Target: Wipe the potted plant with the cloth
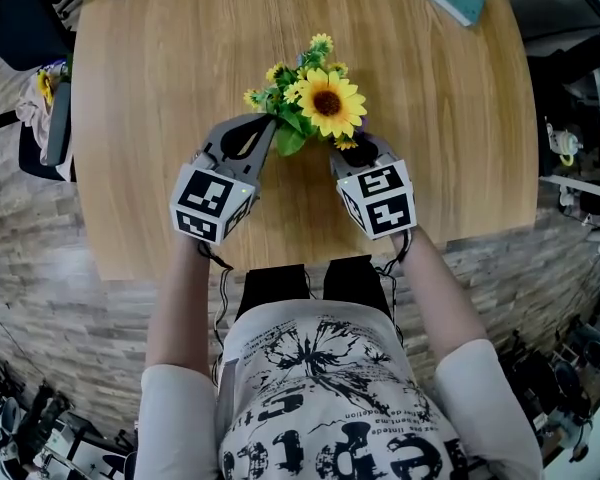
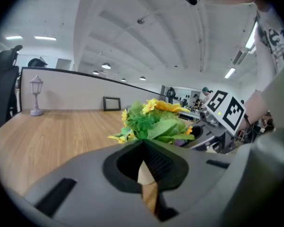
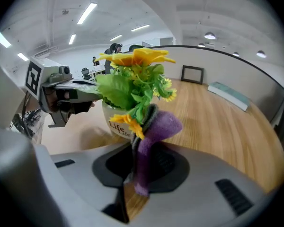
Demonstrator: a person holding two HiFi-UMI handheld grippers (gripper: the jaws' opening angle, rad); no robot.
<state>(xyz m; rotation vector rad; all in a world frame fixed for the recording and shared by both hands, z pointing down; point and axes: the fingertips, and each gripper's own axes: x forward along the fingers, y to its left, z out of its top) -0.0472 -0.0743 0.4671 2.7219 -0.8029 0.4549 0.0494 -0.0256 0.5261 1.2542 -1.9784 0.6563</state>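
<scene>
Cloth (image 3: 162,125) in right claw (image 3: 133,144), beside plant (image 3: 128,86)

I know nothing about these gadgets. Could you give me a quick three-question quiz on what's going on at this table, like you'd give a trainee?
1. Pick one: the cloth pinched in the right gripper is A purple, B white, C red.
2. True or false: the jaws of the left gripper stand wide apart.
3. Short answer: what is the first word printed on the white pot of the potted plant?

Key: 1 A. 2 False, they are closed together. 3 Life.
</scene>
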